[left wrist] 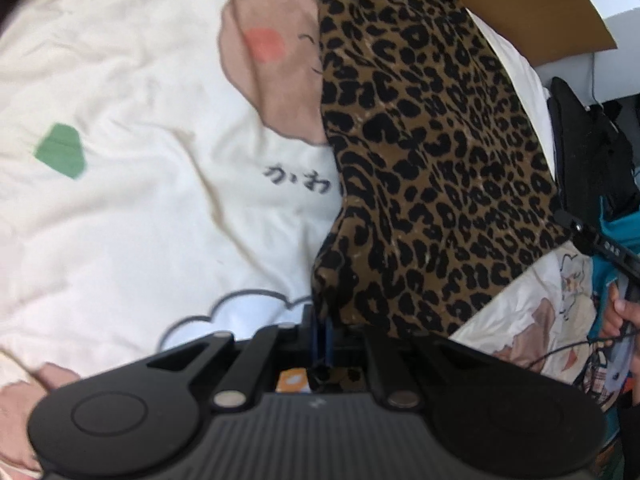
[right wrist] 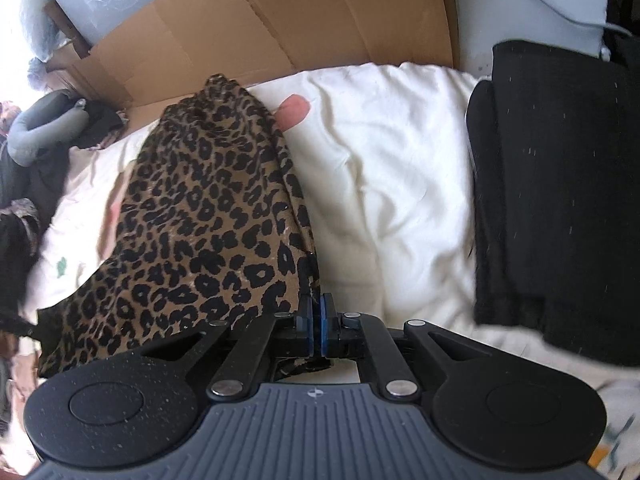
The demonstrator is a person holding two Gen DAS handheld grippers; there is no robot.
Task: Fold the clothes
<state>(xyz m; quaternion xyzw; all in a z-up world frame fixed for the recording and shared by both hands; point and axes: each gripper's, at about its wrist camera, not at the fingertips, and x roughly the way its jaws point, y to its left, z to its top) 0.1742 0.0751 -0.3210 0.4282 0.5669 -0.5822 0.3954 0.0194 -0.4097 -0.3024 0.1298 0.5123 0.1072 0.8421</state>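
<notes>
A leopard-print garment point(left wrist: 432, 168) hangs stretched between both grippers above a white cartoon-printed bedspread point(left wrist: 132, 220). My left gripper point(left wrist: 323, 328) is shut on one corner of its near edge; the cloth drapes over the right finger. In the right wrist view the same leopard-print garment point(right wrist: 200, 216) rises from my right gripper point(right wrist: 319, 312), whose blue pads are pressed together on its hem. The far end of the garment lies on the bed near the cardboard.
A folded black garment point(right wrist: 560, 200) lies on the bedspread point(right wrist: 392, 184) to the right. Flattened cardboard point(right wrist: 280, 28) stands behind the bed. A grey pillow point(right wrist: 44, 128) and dark clothes sit at far left. A person's hand point(left wrist: 624, 312) shows at the right edge.
</notes>
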